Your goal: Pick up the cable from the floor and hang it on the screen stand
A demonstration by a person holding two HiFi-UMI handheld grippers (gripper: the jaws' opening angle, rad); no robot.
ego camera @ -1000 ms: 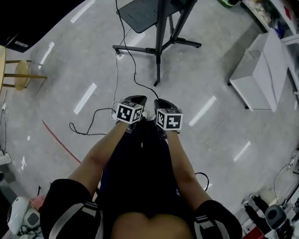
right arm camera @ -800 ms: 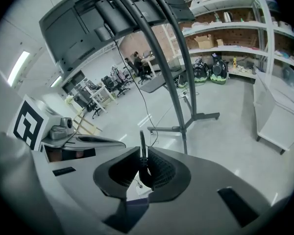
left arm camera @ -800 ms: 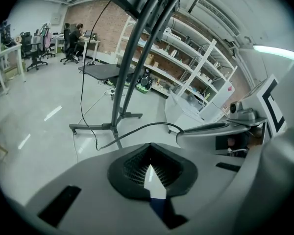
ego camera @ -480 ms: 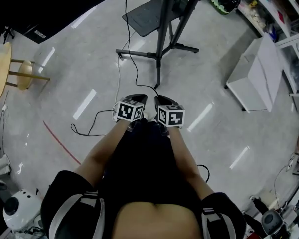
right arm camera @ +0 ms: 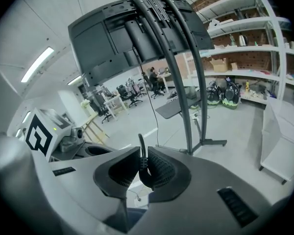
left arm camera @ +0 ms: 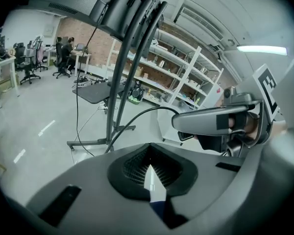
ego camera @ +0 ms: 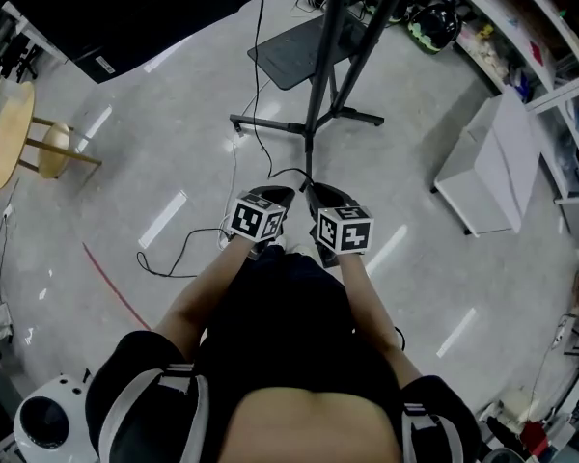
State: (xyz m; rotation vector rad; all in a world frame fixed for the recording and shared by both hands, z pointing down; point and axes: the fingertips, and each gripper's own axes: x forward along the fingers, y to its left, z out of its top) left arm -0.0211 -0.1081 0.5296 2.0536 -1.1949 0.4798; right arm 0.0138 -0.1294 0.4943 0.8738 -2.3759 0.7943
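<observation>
A black cable (ego camera: 261,128) runs from the screen stand (ego camera: 318,95) across the floor, loops at the left (ego camera: 169,258) and rises to my two grippers, which are side by side in front of me. My left gripper (ego camera: 268,201) is shut on a white piece of the cable (left arm camera: 152,180). From there the black cable (left arm camera: 137,115) arcs over to my right gripper (ego camera: 325,199), which is shut on it (right arm camera: 142,161). In the right gripper view the stand's black posts (right arm camera: 181,82) and the screen's back (right arm camera: 132,28) rise just ahead.
The stand's base legs (ego camera: 270,123) spread on the floor ahead, with a dark tray (ego camera: 289,51) behind them. A wooden stool (ego camera: 19,138) is far left, a white cabinet (ego camera: 497,162) and shelves on the right, a white device (ego camera: 48,418) at lower left.
Both grippers have risen with the cable still held between them. The stand now looks nearer, and the cable's slack has lifted off the floor near the grippers.
</observation>
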